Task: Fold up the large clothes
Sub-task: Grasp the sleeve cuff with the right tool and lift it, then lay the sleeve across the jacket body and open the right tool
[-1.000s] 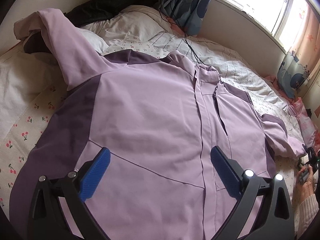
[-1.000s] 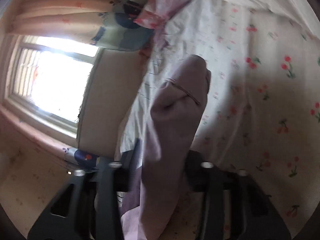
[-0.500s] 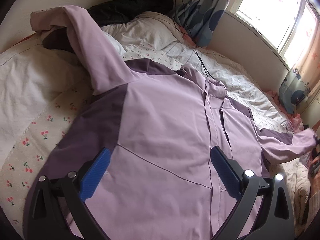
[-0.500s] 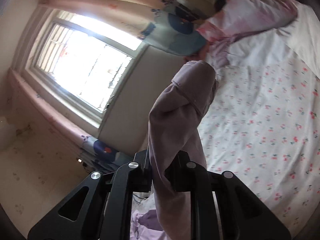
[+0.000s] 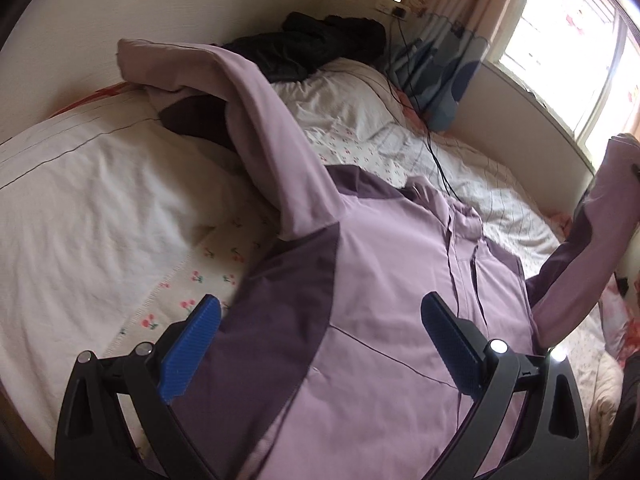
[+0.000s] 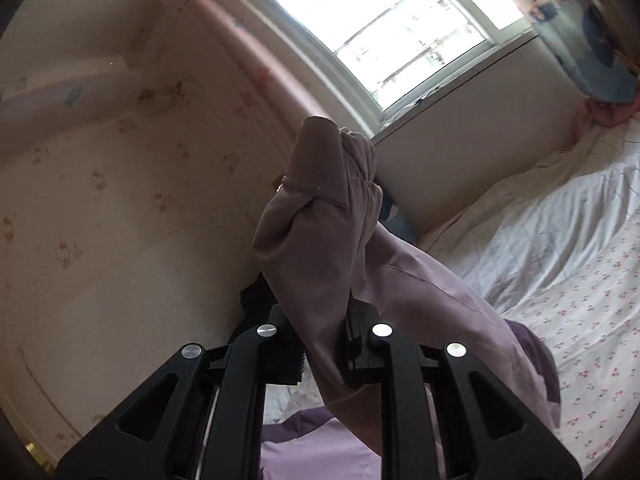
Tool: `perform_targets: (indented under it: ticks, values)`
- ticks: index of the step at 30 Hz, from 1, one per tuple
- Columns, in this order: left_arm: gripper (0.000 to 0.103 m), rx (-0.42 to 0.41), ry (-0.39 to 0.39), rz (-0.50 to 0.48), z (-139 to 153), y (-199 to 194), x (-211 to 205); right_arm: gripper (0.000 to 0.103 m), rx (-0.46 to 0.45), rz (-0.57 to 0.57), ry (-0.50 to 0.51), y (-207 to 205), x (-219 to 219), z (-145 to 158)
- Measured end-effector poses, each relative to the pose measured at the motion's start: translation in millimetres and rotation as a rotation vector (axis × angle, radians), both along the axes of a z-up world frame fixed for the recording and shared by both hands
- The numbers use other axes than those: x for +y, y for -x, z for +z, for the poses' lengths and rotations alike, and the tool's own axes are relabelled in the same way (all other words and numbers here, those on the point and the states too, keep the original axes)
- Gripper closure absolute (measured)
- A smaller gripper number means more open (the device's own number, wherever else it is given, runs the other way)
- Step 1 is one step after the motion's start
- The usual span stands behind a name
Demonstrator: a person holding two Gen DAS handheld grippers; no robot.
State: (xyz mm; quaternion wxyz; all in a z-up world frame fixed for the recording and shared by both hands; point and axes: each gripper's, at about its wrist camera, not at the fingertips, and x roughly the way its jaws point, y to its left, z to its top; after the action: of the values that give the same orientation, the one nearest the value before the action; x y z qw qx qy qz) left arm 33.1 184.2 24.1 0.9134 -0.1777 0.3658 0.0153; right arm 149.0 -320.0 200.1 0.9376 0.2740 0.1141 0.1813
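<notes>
A large lilac jacket with dark purple panels lies front-up on the bed. Its far sleeve runs up to the wall at the upper left. My left gripper is open and empty, hovering over the jacket's lower left side. My right gripper is shut on the other sleeve's cuff and holds it up in the air. That raised sleeve also shows at the right edge of the left wrist view.
The bed has white and cherry-print bedding. A black garment lies at the headboard wall. A cable runs across the sheet from a wall socket. A window and blue-pink curtains stand beyond the bed.
My right gripper has lifted the sleeve cuff off the bed and swung it upward toward the window. My left gripper has drifted left over the jacket's side, still open.
</notes>
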Motion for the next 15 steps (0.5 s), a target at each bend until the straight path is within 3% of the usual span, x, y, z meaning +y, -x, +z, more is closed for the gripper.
perform_targets:
  ticks: [6,15]
  values:
    - [0.007,0.007,0.052,0.058,1,3,35,0.089,0.104,0.16,0.137,-31,125,-52]
    - [0.007,0.01,0.111,0.094,-1,6,56,0.086,0.373,0.253,0.4,-54,256,-217]
